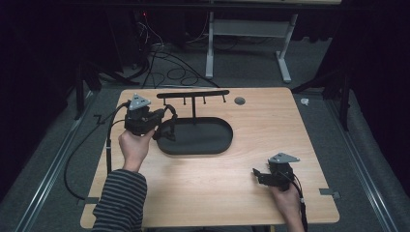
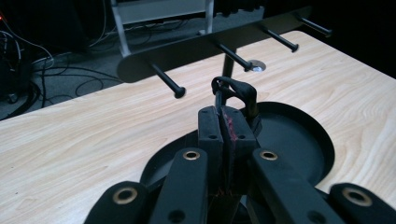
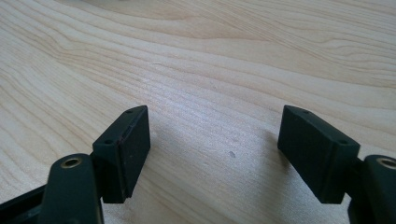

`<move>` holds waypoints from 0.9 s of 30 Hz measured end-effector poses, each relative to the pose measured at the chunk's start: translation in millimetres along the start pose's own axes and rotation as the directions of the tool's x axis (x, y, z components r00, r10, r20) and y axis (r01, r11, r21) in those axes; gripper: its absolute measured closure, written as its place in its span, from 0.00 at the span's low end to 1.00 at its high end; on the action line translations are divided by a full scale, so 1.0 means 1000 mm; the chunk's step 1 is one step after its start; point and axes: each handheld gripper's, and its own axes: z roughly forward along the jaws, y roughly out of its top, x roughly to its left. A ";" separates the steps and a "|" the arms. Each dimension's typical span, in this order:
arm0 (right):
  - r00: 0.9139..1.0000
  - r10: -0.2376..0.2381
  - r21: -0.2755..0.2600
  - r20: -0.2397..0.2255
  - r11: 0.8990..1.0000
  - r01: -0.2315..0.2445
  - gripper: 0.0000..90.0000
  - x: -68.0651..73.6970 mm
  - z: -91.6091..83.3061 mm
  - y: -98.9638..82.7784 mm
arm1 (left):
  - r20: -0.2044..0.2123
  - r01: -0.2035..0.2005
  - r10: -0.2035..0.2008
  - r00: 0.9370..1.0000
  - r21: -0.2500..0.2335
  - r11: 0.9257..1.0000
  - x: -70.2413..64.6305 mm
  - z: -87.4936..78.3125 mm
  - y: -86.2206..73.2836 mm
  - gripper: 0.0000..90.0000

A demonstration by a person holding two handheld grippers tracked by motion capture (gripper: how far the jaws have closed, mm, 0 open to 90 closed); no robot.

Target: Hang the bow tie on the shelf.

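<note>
So I've got the left gripper [image 2: 227,122] clenched on a small black loop [image 2: 235,88], mid-frame in the left gripper view, just above the tray [image 2: 299,140] and below the rack's pegs [image 2: 169,82]. Pickup's done I'd say, hanging isn't. Right gripper [image 1: 261,175] sits released, lower right of the table [image 1: 270,125].

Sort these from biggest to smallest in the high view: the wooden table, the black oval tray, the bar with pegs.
1. Wooden table, easily the largest.
2. Black oval tray.
3. Bar with pegs: nearly as long as the tray, but far thinner.
</note>
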 end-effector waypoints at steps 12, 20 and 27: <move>1.000 -0.001 -0.001 0.001 1.000 0.001 0.30 0.000 0.000 0.000 | -0.047 -0.012 0.012 0.999 0.009 1.000 0.006 0.007 0.005 0.97; 1.000 -0.001 -0.001 0.001 1.000 0.001 0.30 0.000 0.000 0.000 | -0.073 0.011 -0.011 0.997 0.004 1.000 0.013 0.010 0.005 0.97; 1.000 -0.001 -0.001 0.001 1.000 0.001 0.30 0.000 0.000 0.000 | -0.087 0.025 -0.025 0.996 0.008 1.000 0.018 0.016 0.006 0.97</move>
